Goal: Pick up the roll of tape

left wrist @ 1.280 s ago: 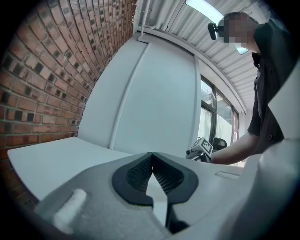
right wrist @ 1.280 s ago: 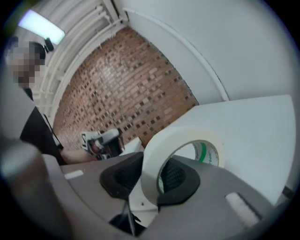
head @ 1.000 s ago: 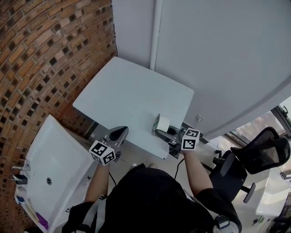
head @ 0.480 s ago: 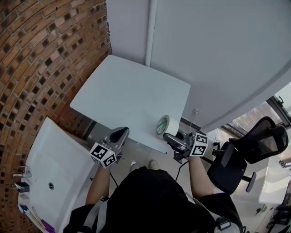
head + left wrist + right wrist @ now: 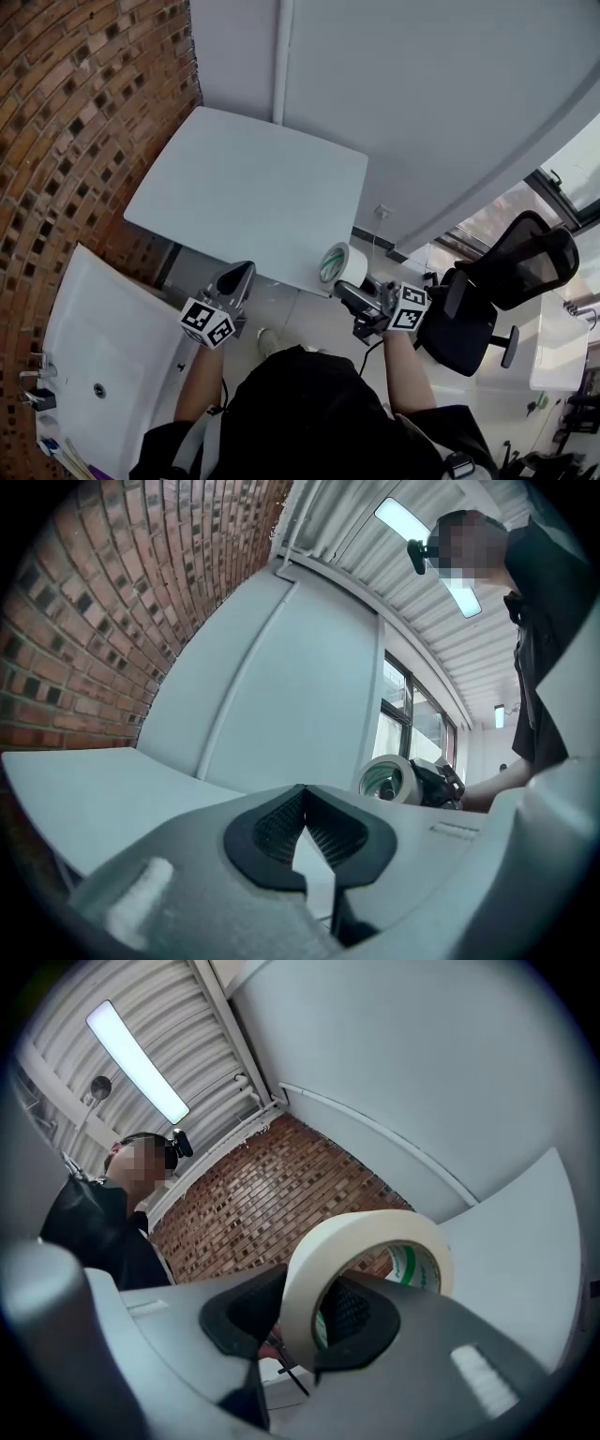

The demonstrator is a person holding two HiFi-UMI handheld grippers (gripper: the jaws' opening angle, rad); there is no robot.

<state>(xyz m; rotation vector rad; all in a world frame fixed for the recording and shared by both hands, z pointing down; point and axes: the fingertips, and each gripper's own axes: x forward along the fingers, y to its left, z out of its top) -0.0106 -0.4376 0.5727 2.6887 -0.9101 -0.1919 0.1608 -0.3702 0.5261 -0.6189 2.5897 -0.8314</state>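
1. Where the right gripper [image 5: 300, 1316] clamps its dark, ribbed pads [image 5: 349, 1310] across the band, the roll of tape [image 5: 314, 1274] stands on edge. It is a cream, matt paper ring with green print inside its core.
2. From the head view, the roll hangs at the near right corner of the table [image 5: 244, 187], partly past its edge.
3. Behind the jaws, the right gripper has a smooth grey moulded body. It carries a marker cube [image 5: 408, 307] with black-and-white squares.
4. The left gripper [image 5: 305, 803] is clenched on nothing. Its textured black pads meet at the tips, with only a narrow wedge of light lower down. It sits by the table's near edge, well apart from the roll.
5. The table is a pale, smooth, flat slab, roughly square with rounded corners.
6. A rough red-brown brick wall [image 5: 84, 103] rises at its left, and a plain white wall panel [image 5: 422, 112] stands behind it.
7. A glossy white basin [image 5: 103, 328] lies at the lower left.
8. A black office chair [image 5: 516, 272] with a curved back stands at the right.
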